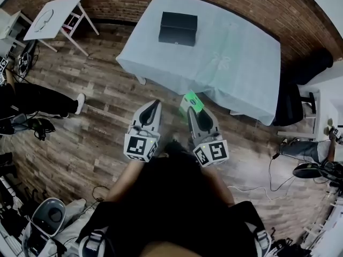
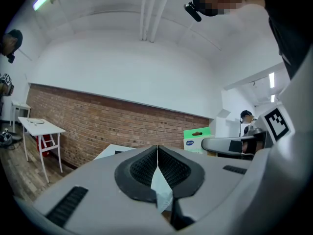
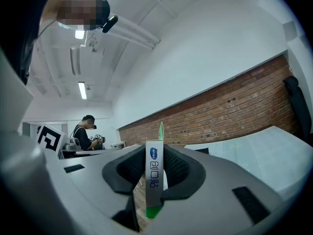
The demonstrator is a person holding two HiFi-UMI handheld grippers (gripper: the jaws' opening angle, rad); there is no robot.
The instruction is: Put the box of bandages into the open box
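Note:
The box of bandages point(image 1: 193, 101) is white and green, and my right gripper point(image 1: 191, 110) is shut on it, holding it in the air over the wooden floor just short of the table's near edge. In the right gripper view the box point(image 3: 154, 175) stands upright on its narrow edge between the dark pads of the right gripper point(image 3: 155, 156). The open box point(image 1: 178, 28) is black and sits near the far side of the table point(image 1: 241, 74), which has a pale cloth over it. My left gripper point(image 1: 151, 109) hangs beside the right one, shut and empty point(image 2: 157, 150).
A small white table point(image 1: 53, 15) stands at the far left by the brick wall. A person's legs point(image 1: 37, 100) and cables lie at the left. A dark chair point(image 1: 292, 106) stands at the table's right end, with more gear at the right edge.

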